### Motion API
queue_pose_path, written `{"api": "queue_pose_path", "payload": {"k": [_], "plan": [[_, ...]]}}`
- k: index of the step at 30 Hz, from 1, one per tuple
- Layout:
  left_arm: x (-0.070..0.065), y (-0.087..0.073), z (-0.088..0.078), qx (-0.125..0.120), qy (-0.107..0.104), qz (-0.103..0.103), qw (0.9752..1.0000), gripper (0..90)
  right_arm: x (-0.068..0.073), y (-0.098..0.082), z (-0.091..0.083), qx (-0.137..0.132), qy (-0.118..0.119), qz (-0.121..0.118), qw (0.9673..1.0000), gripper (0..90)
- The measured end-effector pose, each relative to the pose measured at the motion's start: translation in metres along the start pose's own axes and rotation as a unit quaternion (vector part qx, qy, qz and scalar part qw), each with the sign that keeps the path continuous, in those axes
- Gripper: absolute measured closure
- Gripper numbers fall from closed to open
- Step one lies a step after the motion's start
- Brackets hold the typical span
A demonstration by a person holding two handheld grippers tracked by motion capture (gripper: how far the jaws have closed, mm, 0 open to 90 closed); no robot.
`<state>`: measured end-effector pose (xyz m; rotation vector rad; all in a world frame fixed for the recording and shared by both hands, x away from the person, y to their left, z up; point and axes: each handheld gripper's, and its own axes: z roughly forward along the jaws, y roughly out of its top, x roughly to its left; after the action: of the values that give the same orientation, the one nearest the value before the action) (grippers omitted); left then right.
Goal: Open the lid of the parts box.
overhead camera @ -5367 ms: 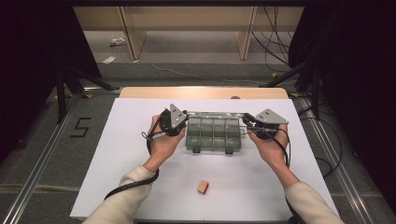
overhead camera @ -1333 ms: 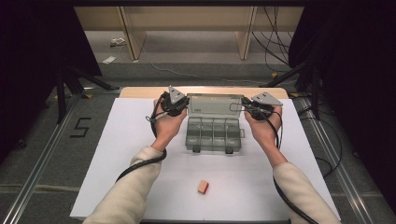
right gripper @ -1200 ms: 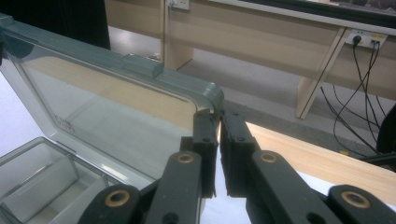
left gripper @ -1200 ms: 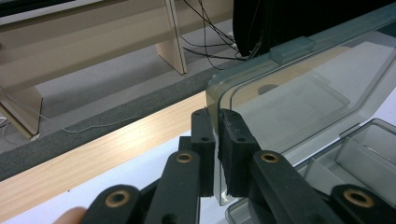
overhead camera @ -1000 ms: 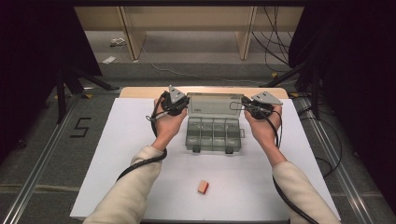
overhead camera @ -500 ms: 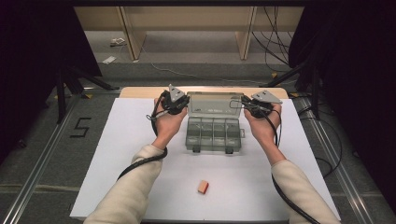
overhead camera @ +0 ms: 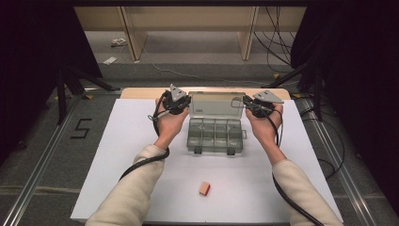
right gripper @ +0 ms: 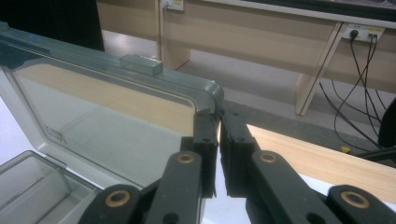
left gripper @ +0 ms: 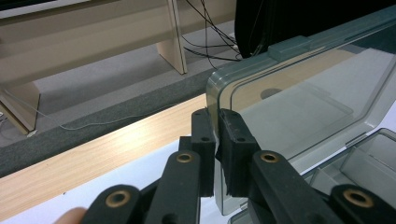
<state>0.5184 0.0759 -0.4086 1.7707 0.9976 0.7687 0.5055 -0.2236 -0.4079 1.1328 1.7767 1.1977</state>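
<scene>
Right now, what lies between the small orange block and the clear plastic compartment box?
Nothing: in the high view, only bare white table sheet separates the small orange block from the clear plastic compartment box.

The lid (left gripper: 299, 102) of the box (overhead camera: 215, 135) is cut off by the frame's edge in both gripper views. The printed mark (right gripper: 55, 135) on it is too blurred to be read. The forearms are cut off at the bottom of the high view.
</scene>
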Motion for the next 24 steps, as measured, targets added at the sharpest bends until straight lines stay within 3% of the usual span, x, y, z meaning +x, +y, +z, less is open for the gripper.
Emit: {"api": "queue_pose_path", "payload": {"k": [24], "plan": [[0.0007,-0.0027,0.0057,-0.005,0.002,-0.005,1.0,84.0,-0.0008,-0.0006,0.0074,0.001,-0.008,0.012,0.9999,86.2]]}}
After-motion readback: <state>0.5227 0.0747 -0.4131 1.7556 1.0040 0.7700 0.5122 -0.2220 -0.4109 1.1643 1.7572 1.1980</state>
